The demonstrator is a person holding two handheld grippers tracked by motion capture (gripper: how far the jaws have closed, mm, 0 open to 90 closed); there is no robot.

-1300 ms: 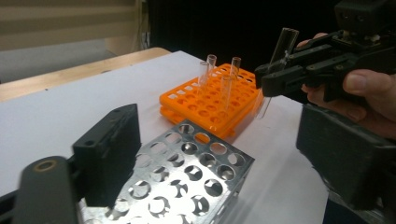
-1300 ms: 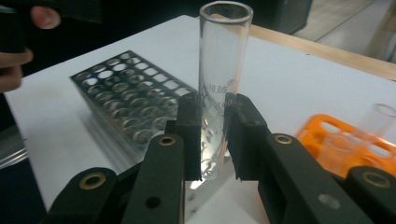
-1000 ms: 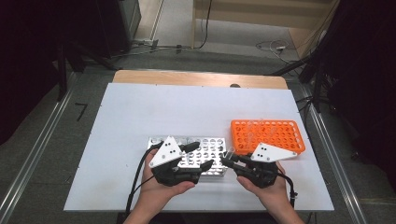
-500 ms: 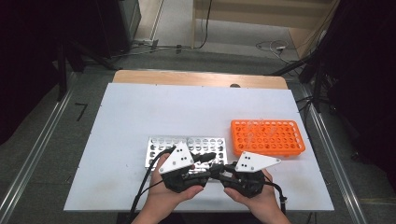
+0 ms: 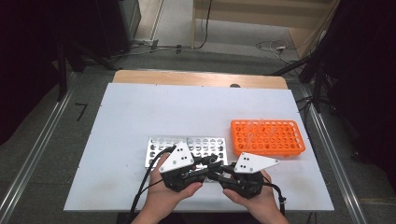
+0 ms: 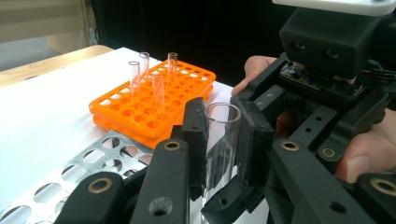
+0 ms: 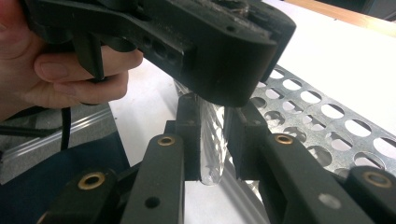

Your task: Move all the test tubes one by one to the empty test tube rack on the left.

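A clear glass test tube (image 6: 223, 144) stands upright between the black jaws of my left gripper (image 6: 223, 126), its open mouth on top. In the right gripper view its rounded bottom (image 7: 212, 161) sits between the jaws of my right gripper (image 7: 212, 130), under the left gripper's body (image 7: 187, 37). Both pairs of jaws press the tube. In the high view the left gripper (image 5: 211, 163) and right gripper (image 5: 220, 171) meet tip to tip just in front of the metal rack (image 5: 159, 145).
An orange tube rack (image 5: 267, 138) at the right holds several clear tubes (image 6: 140, 77). The perforated metal rack (image 6: 93, 158) lies flat beneath the grippers. A wooden strip (image 5: 196, 78) runs along the table's far edge. Cables trail off the front edge.
Both hands drew back toward the front edge and came together. The left gripper left the top of the metal rack; the right gripper moved left, away from the orange rack.
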